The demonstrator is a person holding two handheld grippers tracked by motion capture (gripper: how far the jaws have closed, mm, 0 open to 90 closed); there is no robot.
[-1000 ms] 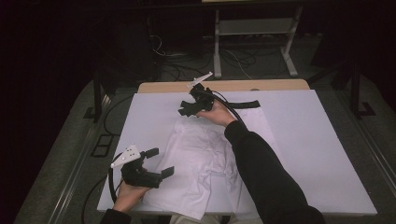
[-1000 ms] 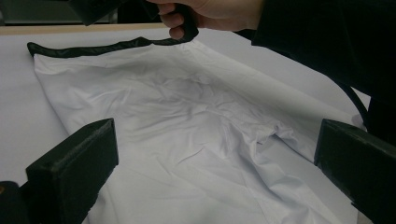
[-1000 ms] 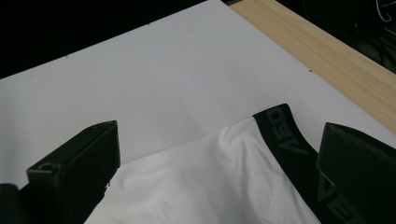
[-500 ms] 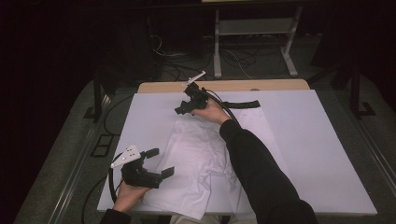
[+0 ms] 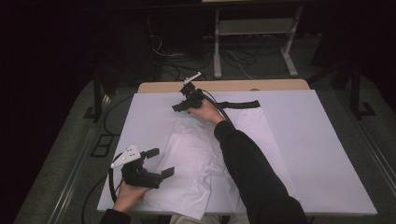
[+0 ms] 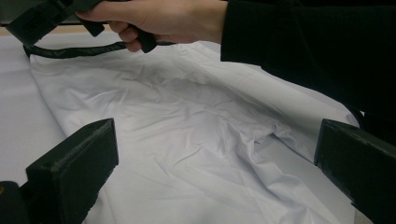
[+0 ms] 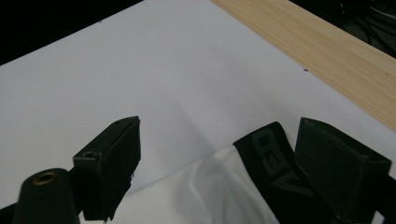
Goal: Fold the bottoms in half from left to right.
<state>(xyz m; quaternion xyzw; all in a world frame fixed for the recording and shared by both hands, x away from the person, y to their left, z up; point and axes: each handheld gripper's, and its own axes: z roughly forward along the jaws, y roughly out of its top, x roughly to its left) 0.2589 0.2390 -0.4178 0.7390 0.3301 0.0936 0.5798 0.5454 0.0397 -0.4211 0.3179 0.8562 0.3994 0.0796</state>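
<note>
A white garment [image 5: 196, 158] with a black waistband [image 5: 240, 105] lies crumpled on the white table cover [image 5: 317, 154]. My right gripper [image 5: 180, 106] is at the garment's far left corner, pointing left and low over the cloth. In the right gripper view its jaws [image 7: 224, 158] have just been closing and stand apart, with the white corner [image 7: 205, 196] and the end of the waistband [image 7: 271, 158] between them. My left gripper [image 5: 161, 162] hovers open at the garment's near left edge. In the left gripper view its jaws [image 6: 217, 154] frame wrinkled cloth [image 6: 187, 116].
A strip of bare wooden tabletop [image 5: 261, 85] runs along the far edge beyond the white cover. A metal stand [image 5: 254, 32] and cables [image 5: 163, 51] sit on the dark floor behind. The person's dark right sleeve [image 5: 247, 168] lies across the garment.
My right gripper has moved left and down toward the waistband's end, and its jaws have narrowed a little. The left gripper has kept its place.
</note>
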